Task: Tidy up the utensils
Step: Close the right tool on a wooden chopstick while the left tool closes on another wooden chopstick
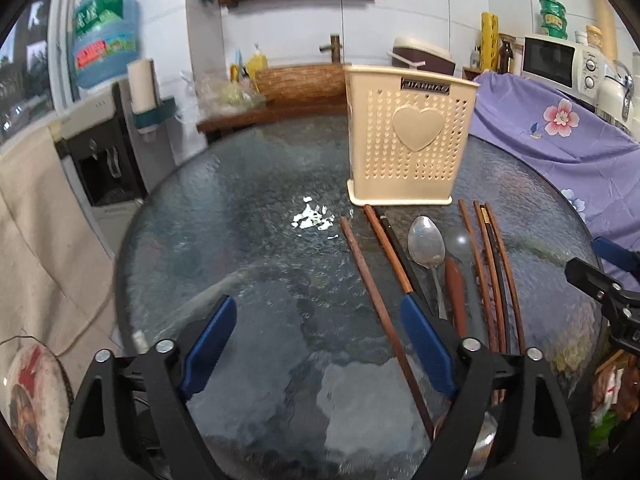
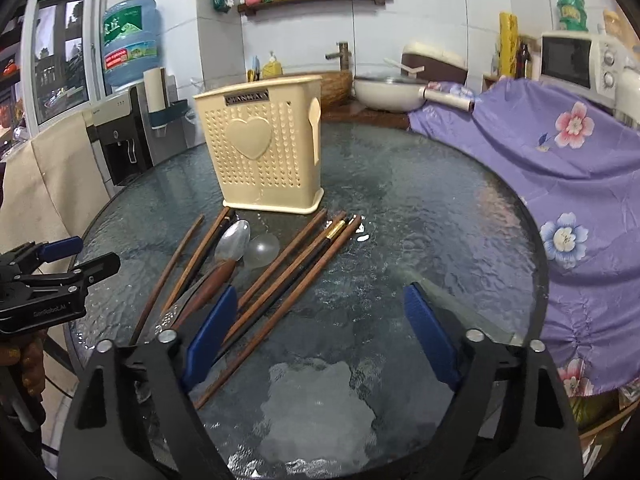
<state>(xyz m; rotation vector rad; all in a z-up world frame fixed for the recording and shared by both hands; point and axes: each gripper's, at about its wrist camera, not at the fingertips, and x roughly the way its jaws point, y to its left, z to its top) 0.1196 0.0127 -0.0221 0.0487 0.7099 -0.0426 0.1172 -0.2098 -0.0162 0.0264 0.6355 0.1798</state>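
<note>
On the round glass counter (image 1: 248,216): cream perforated utensil holder (image 1: 406,136) with a raised heart on its front, upright, toward the far side. Just before its base, lying flat in a loose row: brown wooden chopsticks (image 1: 370,276), metal spoon (image 1: 426,242), clear ladle with a brown handle (image 1: 456,292), dark chopstick with a gold band (image 2: 334,234) among more brown ones. None of these inside the holder. Left tongs (image 1: 316,336) above the bare glass at the near edge, blue pads apart, nothing between them; one brown chopstick passing under the right-hand pad. Right tongs (image 2: 316,328) also apart and empty, left-hand pad over the near ends of several chopsticks, contact not clear. Purple flowered cloth (image 2: 560,168) draped over the right edge of the counter. Behind, white microwave (image 2: 580,64), water dispenser (image 2: 124,136) with a blue bottle on top
</note>
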